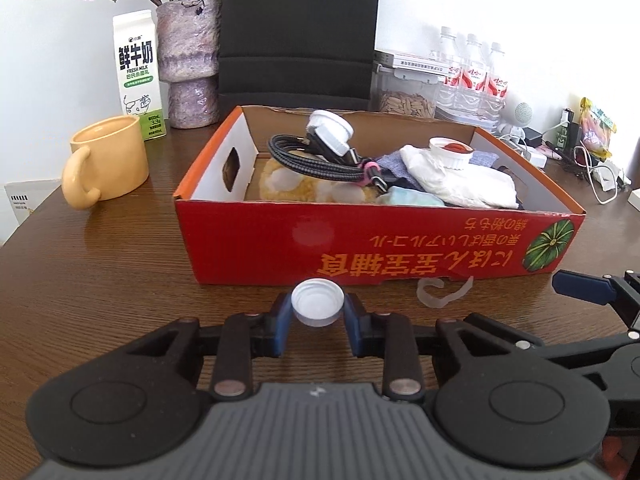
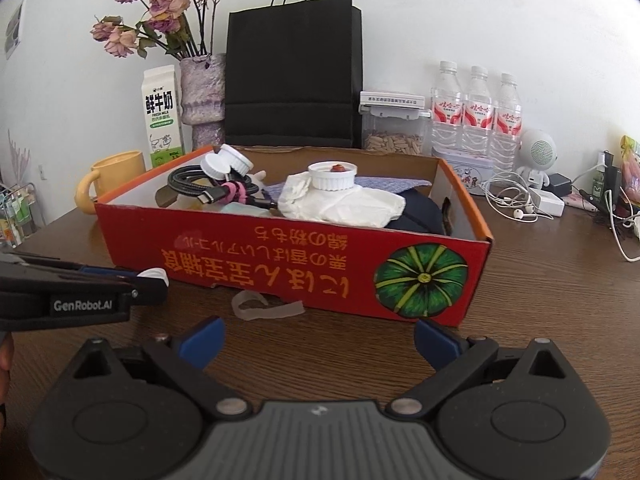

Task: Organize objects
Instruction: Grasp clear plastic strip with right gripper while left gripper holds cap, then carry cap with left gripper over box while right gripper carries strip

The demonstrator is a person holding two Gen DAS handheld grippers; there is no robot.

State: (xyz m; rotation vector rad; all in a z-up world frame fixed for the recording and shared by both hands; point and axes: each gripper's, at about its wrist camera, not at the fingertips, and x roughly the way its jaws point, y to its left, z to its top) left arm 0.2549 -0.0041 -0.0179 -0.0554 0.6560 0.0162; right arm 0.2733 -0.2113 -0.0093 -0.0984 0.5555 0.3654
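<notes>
We have the left gripper (image 1: pixel 317 322) closed on a white bottle cap (image 1: pixel 317 307); its blue pads press the cap's rim from both sides. The cap sits just above the wooden table (image 1: pixel 120 264), at 6 o'clock from the red cardboard box (image 1: pixel 380 240) and close to its front wall. The right gripper (image 2: pixel 318 342) stands with its jaws wide apart and nothing between them.

Step in hand: we judge this to be the carry stage of one pick-and-place cycle. The cap is secured but not yet in the box.

Next move, as we judge it:
1. Raise the cap above the box's front wall.
2. Advance toward 12 o'clock until the cap is over the box interior.
3. Release over a stable spot. The contents are piled unevenly, so the cap could roll.

A torn strip of clear plastic (image 2: pixel 266 306) lies on the table at 6 o'clock from the box, between the two grippers. It appears to be the remaining loose item, and the empty right gripper is nearest to it.

Appearance of the cap: small, round, white plastic, with its hollow side toward the camera and concentric ridges inside. Similar white caps (image 1: pixel 330 124) already rest in the box on a coiled black cable (image 1: pixel 320 164), beside a crumpled white cloth (image 1: pixel 460 180).
</notes>
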